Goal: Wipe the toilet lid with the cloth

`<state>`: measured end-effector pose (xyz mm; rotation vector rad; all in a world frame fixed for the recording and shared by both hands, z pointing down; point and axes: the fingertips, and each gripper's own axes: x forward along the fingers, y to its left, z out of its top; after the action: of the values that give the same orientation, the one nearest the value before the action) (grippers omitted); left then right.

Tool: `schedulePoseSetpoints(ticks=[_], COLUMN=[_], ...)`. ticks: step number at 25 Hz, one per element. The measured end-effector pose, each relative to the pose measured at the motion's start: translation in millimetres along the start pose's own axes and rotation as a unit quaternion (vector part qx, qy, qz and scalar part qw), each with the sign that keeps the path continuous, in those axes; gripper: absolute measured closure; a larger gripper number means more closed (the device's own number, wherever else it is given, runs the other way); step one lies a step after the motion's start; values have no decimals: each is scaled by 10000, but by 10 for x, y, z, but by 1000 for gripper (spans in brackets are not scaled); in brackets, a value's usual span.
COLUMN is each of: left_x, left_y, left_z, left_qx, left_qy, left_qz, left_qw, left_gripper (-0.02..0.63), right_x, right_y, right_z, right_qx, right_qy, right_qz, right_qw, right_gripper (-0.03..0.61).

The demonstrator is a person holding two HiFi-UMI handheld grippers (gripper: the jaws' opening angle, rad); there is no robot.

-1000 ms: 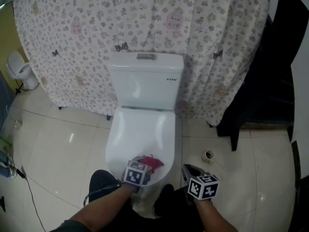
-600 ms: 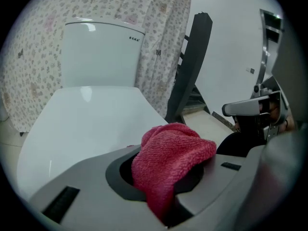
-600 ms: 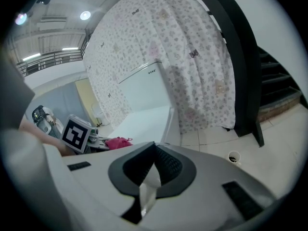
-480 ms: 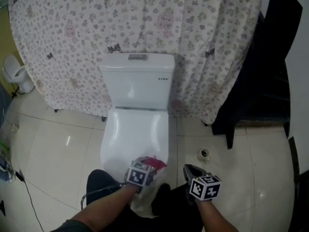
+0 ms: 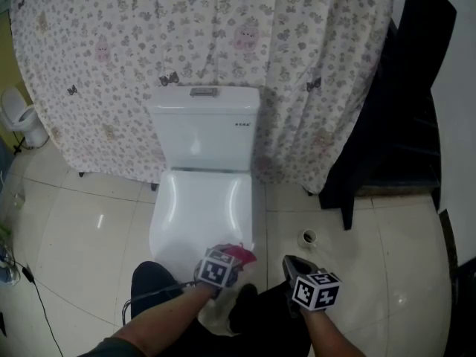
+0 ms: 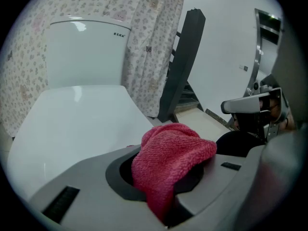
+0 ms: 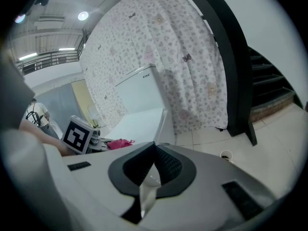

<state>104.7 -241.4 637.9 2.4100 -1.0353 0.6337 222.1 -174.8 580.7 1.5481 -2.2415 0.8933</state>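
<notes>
A floral curtain (image 5: 134, 58) is hanging behind a white toilet, and pale floor tiles (image 5: 82, 229) are shining around it. The toilet lid (image 5: 195, 207) is lying shut, with the tank (image 5: 204, 129) at its 12 o'clock. My left hand-held gripper (image 6: 166, 179) is clamping a red terry cloth (image 6: 168, 158), which is bulging from the jaws over the lid's 5 o'clock edge. I cannot tell whether it is touching. My right hand-held gripper (image 7: 154, 163) is hovering above the floor at the lid's 4 o'clock, jaws pressed together on nothing. A small round cup (image 5: 307, 237) is standing on the tiles at the lid's 3 o'clock.
</notes>
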Motion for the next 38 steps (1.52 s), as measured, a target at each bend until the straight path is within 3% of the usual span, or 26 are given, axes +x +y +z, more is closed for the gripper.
schedulePoseSetpoints(ticks=[15,21,32,38], left_x=[124,165,-89,-261], left_y=[-377,-869,-1117,-1132], left_z=[-3,-144,167,286], left_qx=[277,721,1005,926], left_qy=[108,307,-337,-565], left_qz=[-350,-1034,-1300,-1311], left_qw=[9989,9915,9858,9854], left_gripper=[538,538,538,538], right_x=[-264,-374,-472,-532], right_y=[-87,-152,-200,-158], right_z=[22,42,40,78], right_qx=[35,48,68,99], right_qy=[-136,-186,-315,-395], right_qz=[-144,-208,-210,-170], right_qw=[9998,9996,9993,9990], right_gripper=[574,574,574,574])
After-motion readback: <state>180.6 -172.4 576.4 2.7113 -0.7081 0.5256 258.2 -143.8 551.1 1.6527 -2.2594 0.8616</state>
